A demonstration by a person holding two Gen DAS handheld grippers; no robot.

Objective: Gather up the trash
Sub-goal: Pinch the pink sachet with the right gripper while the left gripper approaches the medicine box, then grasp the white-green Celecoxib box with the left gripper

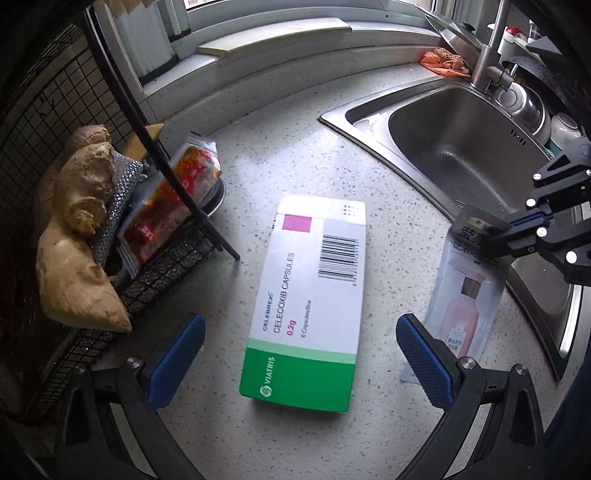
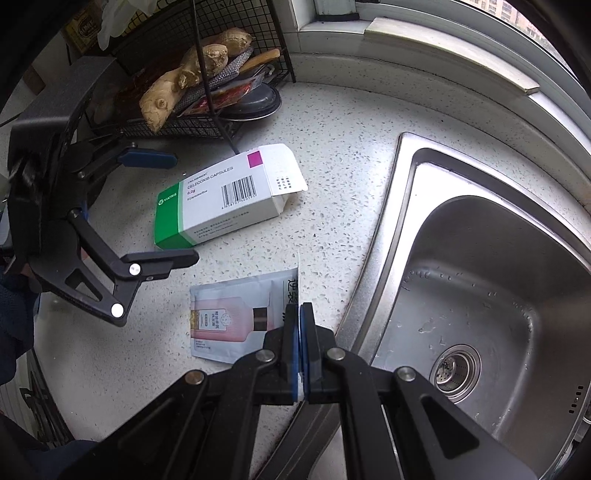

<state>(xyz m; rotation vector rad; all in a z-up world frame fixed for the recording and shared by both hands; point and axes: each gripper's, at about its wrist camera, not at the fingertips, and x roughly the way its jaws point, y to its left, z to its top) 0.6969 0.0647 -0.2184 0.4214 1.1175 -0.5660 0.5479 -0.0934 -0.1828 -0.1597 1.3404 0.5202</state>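
Speckled pale stone bench, surface dry and evenly lit by daylight. Stainless steel sink set into the bench, water droplets on its basin, drain strainer in place. Metal tap stands at the sink's rear edge. Grey window sill runs behind the sink, window frame above it. An orange cloth lies beside the tap. Black wire rack stands on the bench, well apart from the sink.
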